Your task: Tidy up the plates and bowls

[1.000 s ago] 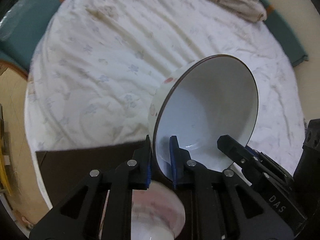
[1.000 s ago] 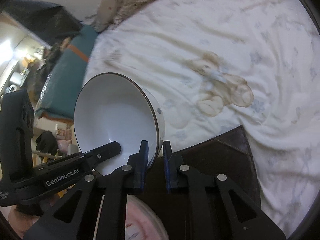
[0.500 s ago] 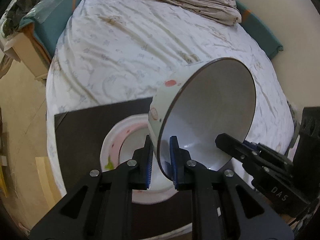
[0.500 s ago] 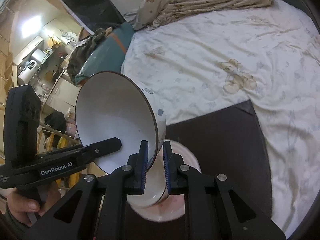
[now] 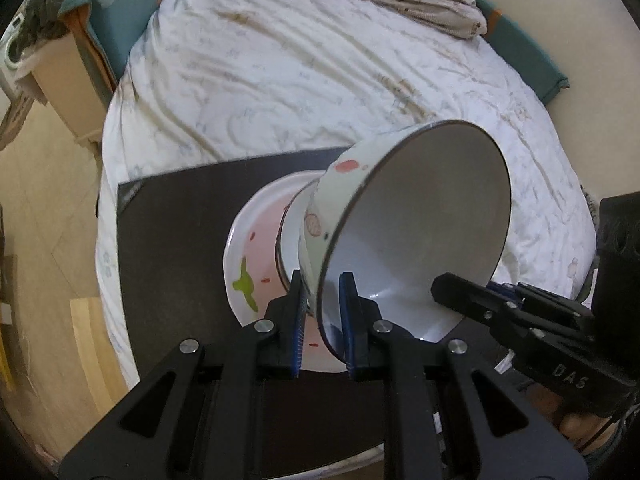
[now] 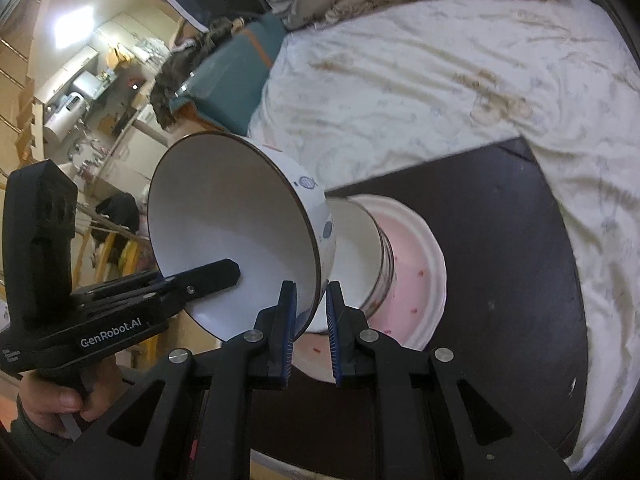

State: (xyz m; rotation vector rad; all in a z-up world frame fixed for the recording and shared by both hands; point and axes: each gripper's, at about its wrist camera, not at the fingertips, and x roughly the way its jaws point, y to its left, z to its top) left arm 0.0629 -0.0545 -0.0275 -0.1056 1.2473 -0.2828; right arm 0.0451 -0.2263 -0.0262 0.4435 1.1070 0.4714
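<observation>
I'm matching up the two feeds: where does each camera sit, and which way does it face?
Left wrist: on the left gripper, looking steeply down its fingers at the held bowl, plate and mat; the right gripper shows.
Right wrist: on the right gripper, looking down at the bowl; the left gripper and a hand show.
Shared: bowl, plate, mat, bed.

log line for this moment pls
both grippers shut on large bowl rim | bowl tilted, above small bowl on pink plate
</observation>
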